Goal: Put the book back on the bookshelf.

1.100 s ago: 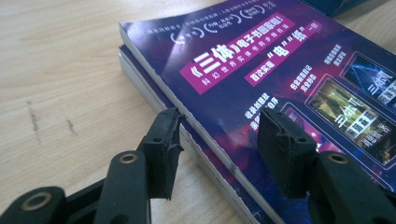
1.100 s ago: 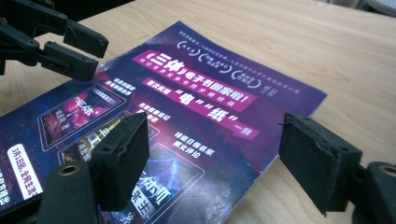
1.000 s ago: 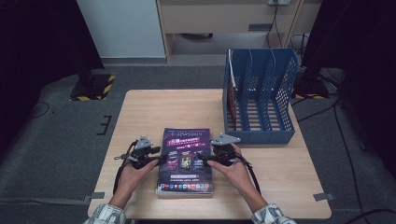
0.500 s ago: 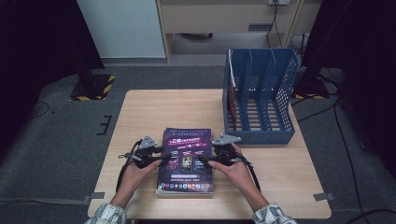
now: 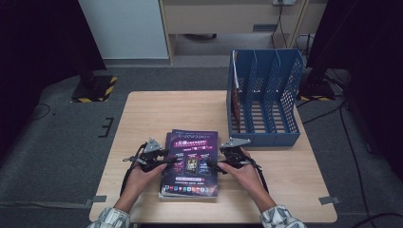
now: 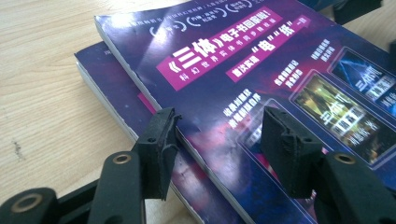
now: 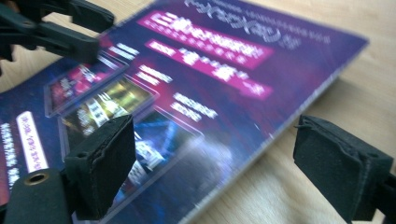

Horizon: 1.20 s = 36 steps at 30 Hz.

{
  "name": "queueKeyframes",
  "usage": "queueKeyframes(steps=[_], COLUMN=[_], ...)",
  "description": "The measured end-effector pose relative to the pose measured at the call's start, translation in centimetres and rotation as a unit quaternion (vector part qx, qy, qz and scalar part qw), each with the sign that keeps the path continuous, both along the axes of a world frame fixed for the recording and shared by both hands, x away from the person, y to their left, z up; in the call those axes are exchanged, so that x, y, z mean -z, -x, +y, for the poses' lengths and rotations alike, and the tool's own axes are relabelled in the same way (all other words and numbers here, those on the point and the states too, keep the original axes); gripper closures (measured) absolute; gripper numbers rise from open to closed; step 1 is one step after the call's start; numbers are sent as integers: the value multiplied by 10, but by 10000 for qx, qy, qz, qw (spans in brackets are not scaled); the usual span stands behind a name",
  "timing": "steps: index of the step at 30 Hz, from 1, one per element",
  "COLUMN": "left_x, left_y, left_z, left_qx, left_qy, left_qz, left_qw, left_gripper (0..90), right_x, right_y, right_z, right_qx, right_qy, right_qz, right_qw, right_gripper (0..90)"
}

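Two purple booklets [image 5: 190, 161] lie stacked at the high view's lower centre, the blue file rack [image 5: 266, 95] upper right, no booklet lifted yet. Left gripper [image 6: 219, 135] view: jaws spread, just opening, straddling the top booklet's [image 6: 261, 60] edge. Right gripper [image 7: 210, 163] view: jaws wide, just opening, unpinched around its corner.

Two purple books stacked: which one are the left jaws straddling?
The top book: its edge sits between the open jaws of the left gripper; the lower book pokes out beneath.

Plaid sleeves [image 5: 112, 219]; black gripper [image 5: 164, 159], grey plate.
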State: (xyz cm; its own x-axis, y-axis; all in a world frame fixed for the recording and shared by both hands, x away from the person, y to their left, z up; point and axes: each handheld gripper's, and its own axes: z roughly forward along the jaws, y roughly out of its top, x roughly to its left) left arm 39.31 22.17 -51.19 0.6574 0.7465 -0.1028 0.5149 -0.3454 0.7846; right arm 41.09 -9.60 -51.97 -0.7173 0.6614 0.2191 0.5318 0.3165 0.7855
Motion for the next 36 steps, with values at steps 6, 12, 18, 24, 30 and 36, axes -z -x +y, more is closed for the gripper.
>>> queueKeyframes(steps=[6,12,18,24,30,36], left_x=[1,1,1,1,1,1], left_y=[3,3,4,4,4,4], left_z=[0,0,-1,0,1,3], left_qx=[-39,-29,-64,-52,-50,-64], left_qy=[27,-4,13,14,-1,13], left_qz=[-37,-32,-35,-27,-24,-26], left_qw=[10000,10000,10000,10000,10000,10000], left_gripper=[452,451,450,451,449,449], right_x=[8,12,15,11,-3,-25], right_y=[-7,-9,-9,-7,-2,-3], right_z=[-3,0,4,5,11,22], right_qx=[15,-87,-133,-168,-194,-393], right_qy=[-100,-285,-381,-347,-313,-349], right_qz=[247,465,585,502,183,-86], right_qw=[9996,9985,9975,9980,9992,9986], right_gripper=[145,149,140,184,201,204])
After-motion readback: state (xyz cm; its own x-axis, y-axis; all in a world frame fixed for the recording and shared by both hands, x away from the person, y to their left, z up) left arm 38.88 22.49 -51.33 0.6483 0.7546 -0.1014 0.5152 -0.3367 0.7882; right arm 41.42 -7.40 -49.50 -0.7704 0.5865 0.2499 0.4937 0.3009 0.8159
